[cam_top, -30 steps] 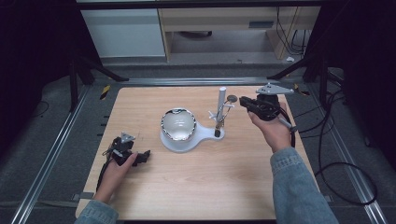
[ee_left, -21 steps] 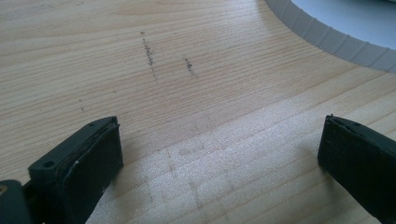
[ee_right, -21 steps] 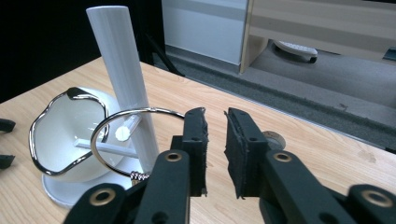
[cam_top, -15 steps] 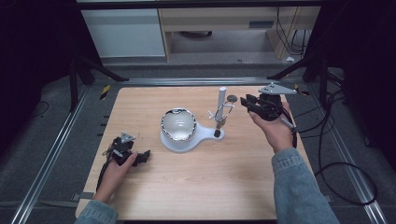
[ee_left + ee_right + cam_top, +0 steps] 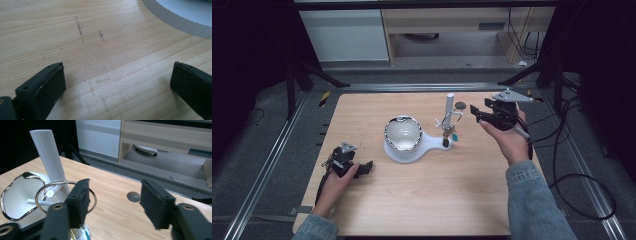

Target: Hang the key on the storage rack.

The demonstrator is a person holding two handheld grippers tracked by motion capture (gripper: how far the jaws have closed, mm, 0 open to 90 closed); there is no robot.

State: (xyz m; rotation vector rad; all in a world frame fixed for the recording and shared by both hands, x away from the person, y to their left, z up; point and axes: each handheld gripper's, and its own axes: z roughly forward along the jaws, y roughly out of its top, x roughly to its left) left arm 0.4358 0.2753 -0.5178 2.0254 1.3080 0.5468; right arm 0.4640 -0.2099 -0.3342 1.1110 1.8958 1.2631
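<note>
Peeking behind the right gripper (image 5: 113, 202), half-hidden key ring (image 5: 65, 197).

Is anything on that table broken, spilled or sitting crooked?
Nothing looks spilled or broken. The white stand sits flat on the table, its post upright with a metal ring on it. A small round disc lies alone near the far edge. Faint dark scuffs mark the wood.

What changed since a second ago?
The right claw has just been opening; nothing sits between its jaws now, and the ring hangs on the post. The left claw, the dish and the coin stayed put.
</note>
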